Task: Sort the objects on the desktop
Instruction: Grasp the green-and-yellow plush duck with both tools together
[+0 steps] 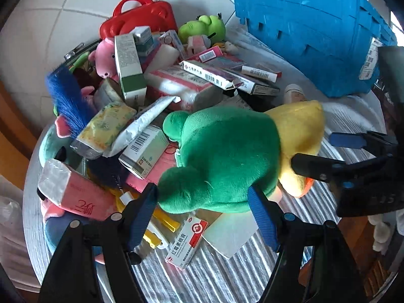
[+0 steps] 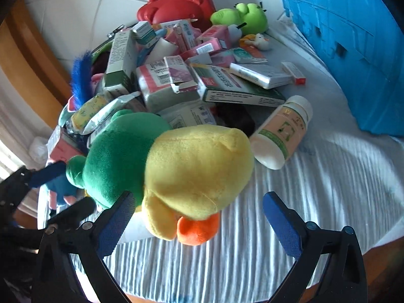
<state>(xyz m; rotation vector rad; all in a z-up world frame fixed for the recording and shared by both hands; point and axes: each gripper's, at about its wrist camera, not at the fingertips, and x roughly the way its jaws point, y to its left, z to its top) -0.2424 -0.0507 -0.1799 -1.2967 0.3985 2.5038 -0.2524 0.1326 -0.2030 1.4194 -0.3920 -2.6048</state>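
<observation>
White tiled floor (image 1: 50,25), wooden furniture (image 2: 27,58)

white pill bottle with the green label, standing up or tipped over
Tipped over. The white plastic pill bottle with the green label lies on its side on the striped cloth, its cap toward the pile of boxes.

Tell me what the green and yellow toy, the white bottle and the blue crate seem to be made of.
Toy: soft plush fabric, seemingly; its surface is fuzzy and matte. Bottle: likely smooth plastic with a paper label, slightly glossy. Crate: probably hard moulded plastic, with ribs and slots.
</observation>
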